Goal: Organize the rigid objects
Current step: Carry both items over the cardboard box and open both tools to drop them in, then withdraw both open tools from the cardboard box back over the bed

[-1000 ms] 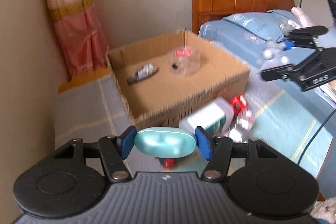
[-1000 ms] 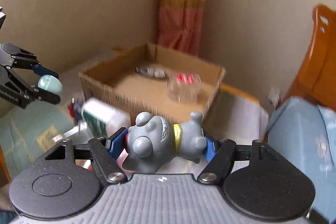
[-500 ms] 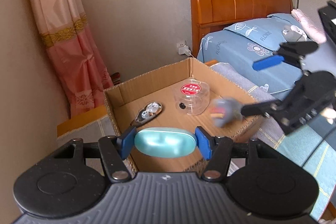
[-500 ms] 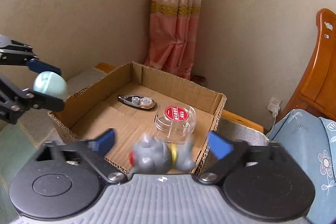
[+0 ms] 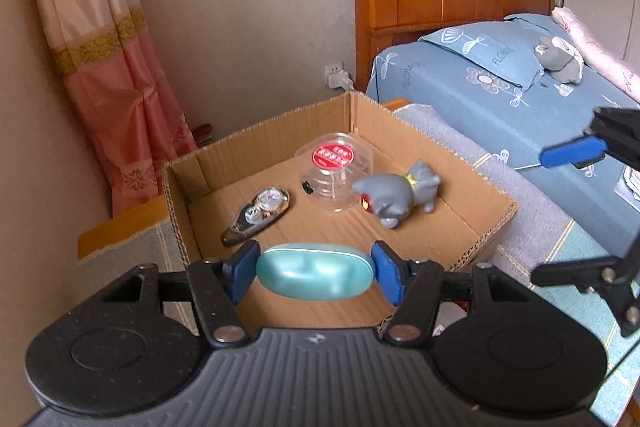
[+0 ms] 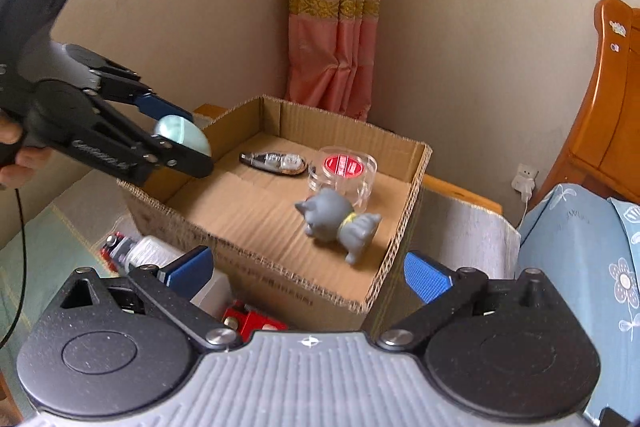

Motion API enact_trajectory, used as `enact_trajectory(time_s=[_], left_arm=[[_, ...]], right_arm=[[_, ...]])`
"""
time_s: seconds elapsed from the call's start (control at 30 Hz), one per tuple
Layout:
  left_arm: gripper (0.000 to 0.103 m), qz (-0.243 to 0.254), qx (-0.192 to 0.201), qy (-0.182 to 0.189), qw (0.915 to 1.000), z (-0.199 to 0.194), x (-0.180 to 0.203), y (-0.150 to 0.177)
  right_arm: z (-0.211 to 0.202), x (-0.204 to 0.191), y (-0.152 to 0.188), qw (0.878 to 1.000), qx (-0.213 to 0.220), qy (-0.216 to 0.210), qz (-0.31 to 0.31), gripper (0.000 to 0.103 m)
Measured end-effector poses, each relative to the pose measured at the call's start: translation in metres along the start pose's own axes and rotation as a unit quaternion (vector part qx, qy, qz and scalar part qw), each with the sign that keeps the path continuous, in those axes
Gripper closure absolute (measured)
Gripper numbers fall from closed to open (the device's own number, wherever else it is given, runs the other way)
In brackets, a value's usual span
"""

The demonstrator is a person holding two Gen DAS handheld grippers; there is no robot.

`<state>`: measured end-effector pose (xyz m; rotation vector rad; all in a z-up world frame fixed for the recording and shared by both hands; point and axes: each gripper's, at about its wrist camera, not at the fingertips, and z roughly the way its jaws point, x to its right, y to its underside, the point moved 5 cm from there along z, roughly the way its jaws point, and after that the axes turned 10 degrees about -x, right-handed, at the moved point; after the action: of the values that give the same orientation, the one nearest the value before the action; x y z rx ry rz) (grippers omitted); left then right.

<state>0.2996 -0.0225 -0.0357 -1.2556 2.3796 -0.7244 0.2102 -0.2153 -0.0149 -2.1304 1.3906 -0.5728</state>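
Over the cardboard box our left gripper clamps a teal oval case; our right gripper gapes empty, the grey cat figurine apparently lying inside, beside a clear tub.

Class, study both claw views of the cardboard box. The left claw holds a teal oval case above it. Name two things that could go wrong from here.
1. Released from here, the smooth teal oval case in the left claw hangs over the brown cardboard box's near edge and might bounce out.
2. It could land on the grey cat figurine lying on its side, or knock the clear round container with the red label beside it.
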Motion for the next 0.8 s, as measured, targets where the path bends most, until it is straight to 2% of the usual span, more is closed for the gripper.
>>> enact_trajectory(time_s=[0.17,0.23,0.27,0.3,0.37,0.57,0.8], left_arm=[[0.041,-0.009,-0.007,-0.003,0.9999,0.004,-0.004,0.002],[0.021,-0.02,0.002,-0.007,0.9998,0.001,-0.007,0.001],[0.005,-0.025,0.009,-0.008,0.9996,-0.002,-0.008,0.0],[0.002,-0.029,0.019,-0.013,0.9993,-0.006,-0.009,0.0],[0.002,-0.029,0.028,-0.018,0.999,-0.013,-0.008,0.002],[0.001,-0.03,0.023,-0.041,0.9984,-0.029,0.001,0.018],[0.001,-0.049,0.016,-0.029,0.9983,-0.041,0.02,0.054]], right_arm=[[0.003,-0.006,0.018,1.0,-0.021,0.002,0.003,0.0],[0.004,-0.009,0.023,1.0,-0.025,0.005,0.005,0.0],[0.004,-0.01,0.025,1.0,-0.026,0.003,0.008,0.0],[0.003,-0.011,0.027,1.0,-0.026,0.0,0.009,0.0],[0.002,-0.014,0.03,1.0,-0.028,-0.005,0.013,0.0],[-0.004,-0.029,0.04,0.999,-0.026,-0.013,0.015,0.0],[-0.013,-0.051,0.058,0.999,-0.022,-0.014,0.029,0.0]])
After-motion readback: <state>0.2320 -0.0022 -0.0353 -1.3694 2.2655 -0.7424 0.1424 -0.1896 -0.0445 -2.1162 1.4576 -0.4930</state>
